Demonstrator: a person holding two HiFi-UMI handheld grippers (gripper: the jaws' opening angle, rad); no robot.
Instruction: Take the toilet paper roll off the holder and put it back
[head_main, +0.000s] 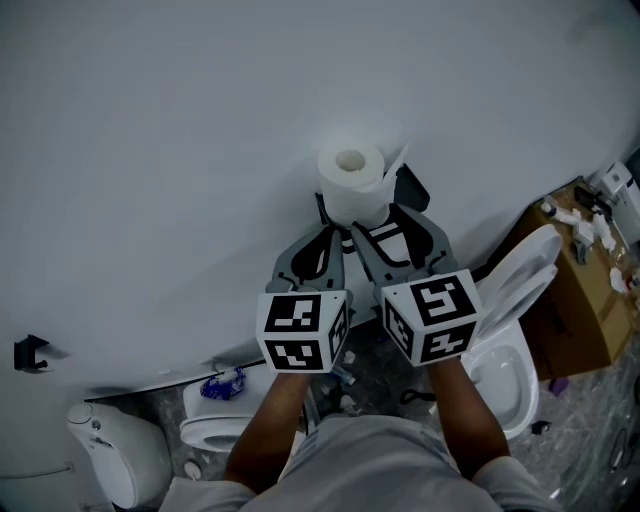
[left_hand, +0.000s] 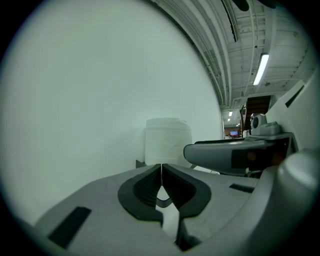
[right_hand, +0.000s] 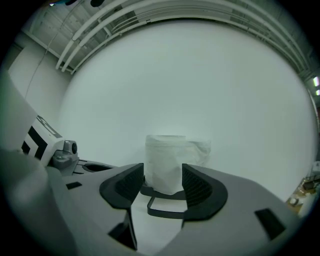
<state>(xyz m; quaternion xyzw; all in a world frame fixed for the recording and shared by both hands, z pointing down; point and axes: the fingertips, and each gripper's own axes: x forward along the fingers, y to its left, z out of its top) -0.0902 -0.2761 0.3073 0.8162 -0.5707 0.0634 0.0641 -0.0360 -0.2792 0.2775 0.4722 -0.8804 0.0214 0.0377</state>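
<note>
The white toilet paper roll stands on end on a black holder fixed to the white wall, with a loose sheet hanging at its right. My left gripper is shut and empty just below the roll; in the left gripper view its jaws meet, with the roll a little way beyond them. My right gripper is open beside it. In the right gripper view its jaws stand apart either side of the roll without pressing on it, above the holder's wire loop.
An open toilet stands at the right, beside a cardboard box topped with clutter. Another toilet and a white unit sit at the lower left. A small black bracket is on the wall at far left.
</note>
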